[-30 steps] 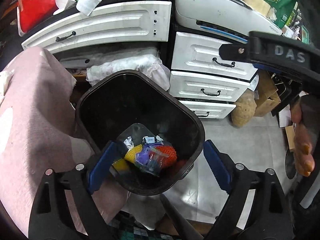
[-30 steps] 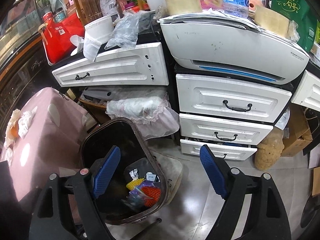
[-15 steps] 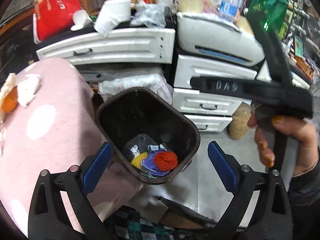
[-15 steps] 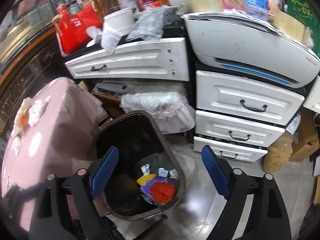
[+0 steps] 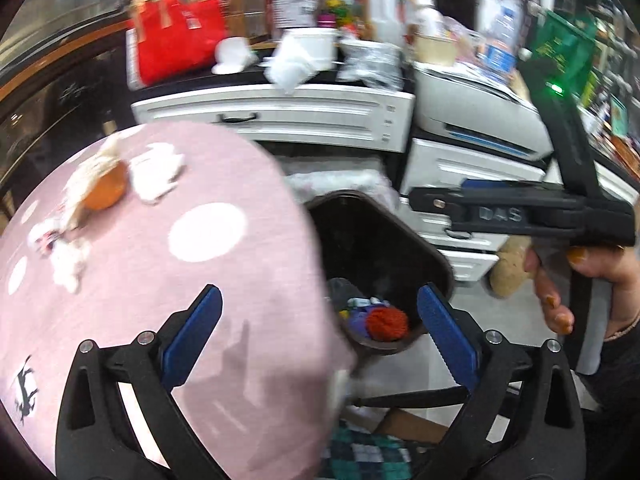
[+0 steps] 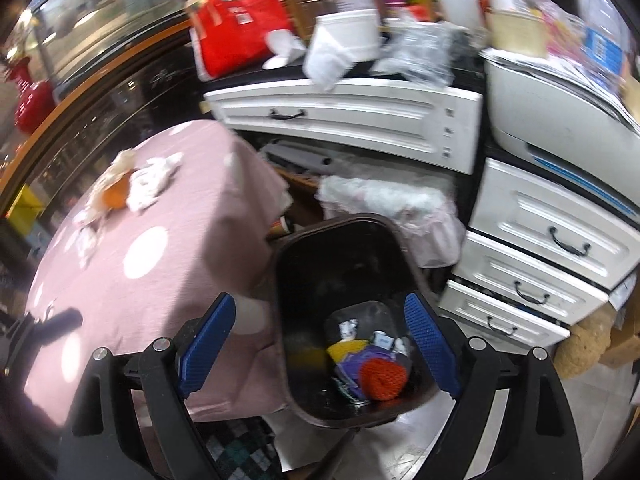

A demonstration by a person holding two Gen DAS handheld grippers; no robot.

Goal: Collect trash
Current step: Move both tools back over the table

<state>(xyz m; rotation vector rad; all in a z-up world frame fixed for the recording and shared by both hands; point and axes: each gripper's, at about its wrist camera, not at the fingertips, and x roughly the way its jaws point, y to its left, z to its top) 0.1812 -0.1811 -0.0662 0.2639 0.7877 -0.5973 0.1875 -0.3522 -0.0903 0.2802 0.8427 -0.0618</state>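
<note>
trash [image 5: 108,188] lies crumpled on the pink dotted tablecloth [image 5: 208,276] in the left wrist view: white tissues around an orange peel, far from the cloth's near edge. the left gripper [image 5: 318,334] hangs with jaws wide and empty, straddling the table edge beside the dark bin [image 5: 436,264]. in the right wrist view the right gripper [image 6: 320,346] is likewise spread and empty, open over the bin [image 6: 288,344], where a red net ball [image 6: 382,378] sits among wrappers; the trash [image 6: 132,186] rests up left.
</note>
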